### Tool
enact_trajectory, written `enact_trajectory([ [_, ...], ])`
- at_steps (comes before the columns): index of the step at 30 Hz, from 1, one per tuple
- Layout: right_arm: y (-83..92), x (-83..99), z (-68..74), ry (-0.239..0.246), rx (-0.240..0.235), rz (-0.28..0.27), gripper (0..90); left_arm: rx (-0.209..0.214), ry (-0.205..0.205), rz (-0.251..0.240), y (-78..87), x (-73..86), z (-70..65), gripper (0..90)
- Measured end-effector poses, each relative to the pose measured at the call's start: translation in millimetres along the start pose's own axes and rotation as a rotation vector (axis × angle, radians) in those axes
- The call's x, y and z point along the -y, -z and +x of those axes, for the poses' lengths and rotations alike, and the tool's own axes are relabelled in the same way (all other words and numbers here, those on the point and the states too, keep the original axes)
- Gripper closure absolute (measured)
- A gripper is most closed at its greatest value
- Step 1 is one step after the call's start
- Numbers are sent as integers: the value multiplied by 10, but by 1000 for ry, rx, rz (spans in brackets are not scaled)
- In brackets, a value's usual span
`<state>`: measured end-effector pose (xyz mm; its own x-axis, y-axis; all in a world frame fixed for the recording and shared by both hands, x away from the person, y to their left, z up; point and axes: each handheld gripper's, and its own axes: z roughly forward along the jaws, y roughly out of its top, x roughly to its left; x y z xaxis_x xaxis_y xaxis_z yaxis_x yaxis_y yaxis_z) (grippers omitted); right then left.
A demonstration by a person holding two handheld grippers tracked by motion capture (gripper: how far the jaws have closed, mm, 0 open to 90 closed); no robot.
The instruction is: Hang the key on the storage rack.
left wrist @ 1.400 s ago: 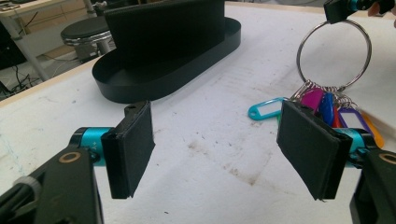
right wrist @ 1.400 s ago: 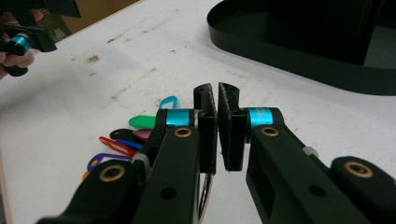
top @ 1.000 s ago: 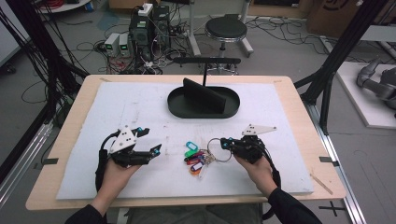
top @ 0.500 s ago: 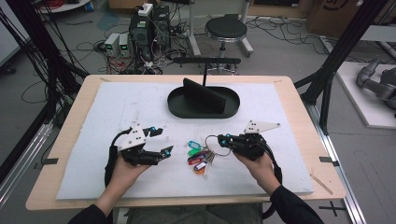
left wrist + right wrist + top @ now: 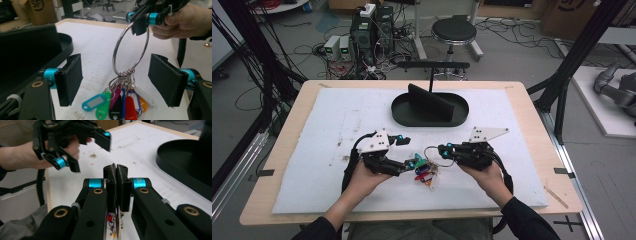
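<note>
My right gripper (image 5: pixel 117 171) pinches the large steel key ring (image 5: pixel 130 47) of coloured plastic tags (image 5: pixel 117 102), lifting it above the white mat (image 5: pixel 337 120); my left gripper (image 5: pixel 116 77), jaws wide, straddles the ring, and likely must close on it next.

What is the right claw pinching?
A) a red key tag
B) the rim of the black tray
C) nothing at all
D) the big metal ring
D: in the left gripper view the right claw is clamped on the top of the big metal ring, and the coloured key tags hang below it between the left claw's wide-open pads.
</note>
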<state>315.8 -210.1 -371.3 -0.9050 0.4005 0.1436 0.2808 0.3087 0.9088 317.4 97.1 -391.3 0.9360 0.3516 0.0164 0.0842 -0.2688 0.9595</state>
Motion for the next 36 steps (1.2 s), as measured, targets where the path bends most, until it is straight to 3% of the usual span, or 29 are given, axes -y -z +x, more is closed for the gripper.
enact_trajectory([
  [12,10,-59,56,43,-84,-6,876,80,-2,-7,-177,-54,-12,371],
  [22,13,-67,65,70,-125,-14,876,142,0,-12,-181,-43,7,566],
  [33,18,-69,56,84,-149,-18,876,182,-39,-23,-162,-44,-12,827],
  [36,22,-69,47,81,-151,-22,876,183,-55,-18,-162,-46,-18,852],
])
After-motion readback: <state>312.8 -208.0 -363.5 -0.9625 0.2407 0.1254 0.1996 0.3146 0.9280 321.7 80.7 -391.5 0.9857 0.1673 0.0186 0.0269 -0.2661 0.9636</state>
